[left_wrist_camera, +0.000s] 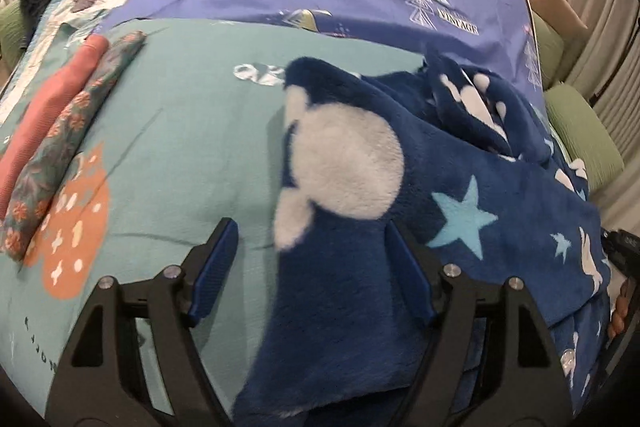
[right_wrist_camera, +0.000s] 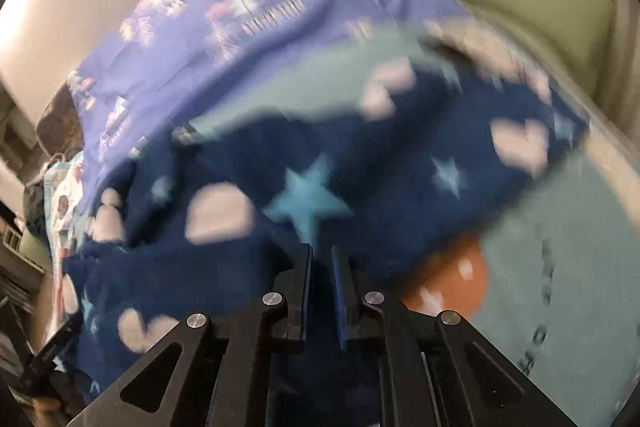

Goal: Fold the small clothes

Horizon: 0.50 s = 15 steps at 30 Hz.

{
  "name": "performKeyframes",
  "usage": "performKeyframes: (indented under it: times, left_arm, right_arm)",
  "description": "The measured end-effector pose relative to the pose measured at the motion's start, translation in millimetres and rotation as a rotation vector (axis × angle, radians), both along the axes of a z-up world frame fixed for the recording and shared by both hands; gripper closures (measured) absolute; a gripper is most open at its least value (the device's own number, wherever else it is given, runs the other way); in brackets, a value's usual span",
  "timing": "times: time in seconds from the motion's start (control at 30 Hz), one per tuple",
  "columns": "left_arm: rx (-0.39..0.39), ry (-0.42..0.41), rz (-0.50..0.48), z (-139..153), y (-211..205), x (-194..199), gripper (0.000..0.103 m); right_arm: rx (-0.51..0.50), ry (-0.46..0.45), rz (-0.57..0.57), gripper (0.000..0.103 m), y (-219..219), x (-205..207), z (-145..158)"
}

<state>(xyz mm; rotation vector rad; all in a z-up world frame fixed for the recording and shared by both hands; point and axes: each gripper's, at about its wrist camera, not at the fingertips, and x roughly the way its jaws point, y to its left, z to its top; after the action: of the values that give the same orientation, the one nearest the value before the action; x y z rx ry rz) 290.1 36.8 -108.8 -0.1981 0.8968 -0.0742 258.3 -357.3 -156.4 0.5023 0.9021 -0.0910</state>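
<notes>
Fleece garment (left_wrist_camera: 360,187) rumpled on bed cover (left_wrist_camera: 180,131), unfolded; two folded pieces (left_wrist_camera: 60,131) stacked aside. Right gripper (right_wrist_camera: 321,259) clamped on its edge, left gripper (left_wrist_camera: 312,259) spread over it.

Dark blue fleece garment (left_wrist_camera: 360,267), plush, printed with white blobs and pale blue stars. Lying rumpled and partly bunched on teal bedding, near edge draped toward the cameras.

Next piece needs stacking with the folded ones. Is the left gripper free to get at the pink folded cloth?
Probably not yet: the left gripper stands open, but the blue fleece lies between its fingers; the pink cloth lies uncovered off to the side.
</notes>
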Motion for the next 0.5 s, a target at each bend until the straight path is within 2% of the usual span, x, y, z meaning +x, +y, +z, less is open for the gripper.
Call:
performKeyframes:
  times: [0.07, 0.17, 0.33, 0.37, 0.43, 0.47, 0.5]
  left_arm:
    - [-0.007, -0.014, 0.023, 2.3, 6.0, -5.1, 0.026]
    - [-0.006, -0.045, 0.052, 11.9, 9.9, -11.0, 0.026]
    - [-0.032, -0.107, -0.052, 31.1, -8.6, -25.9, 0.026]
    - [0.023, -0.093, -0.075, 28.4, -17.3, -26.1, 0.026]
    - [0.241, 0.005, -0.062, 4.2, -33.4, -15.4, 0.022]
    - [0.244, 0.021, -0.050, -4.3, -31.7, -13.5, 0.015]
    - [0.197, 0.023, -0.026, -7.9, -24.1, -13.5, 0.012]
  right_arm:
    - [0.101, -0.067, -0.012, 0.093, -13.0, -20.5, 2.5]
    - [0.124, -0.097, 0.038, 0.090, -11.7, -44.6, 17.7]
    - [0.166, -0.169, 0.320, 0.089, 35.0, -69.9, 39.6]
    - [0.172, -0.149, 0.364, 0.088, 45.7, -68.3, 33.8]
    - [0.116, -0.055, 0.351, 0.089, 58.8, -57.7, 12.3]
    - [0.064, 0.020, 0.312, 0.093, 61.7, -49.7, -7.0]
    - [0.078, 0.026, 0.301, 0.094, 60.9, -48.6, -16.1]
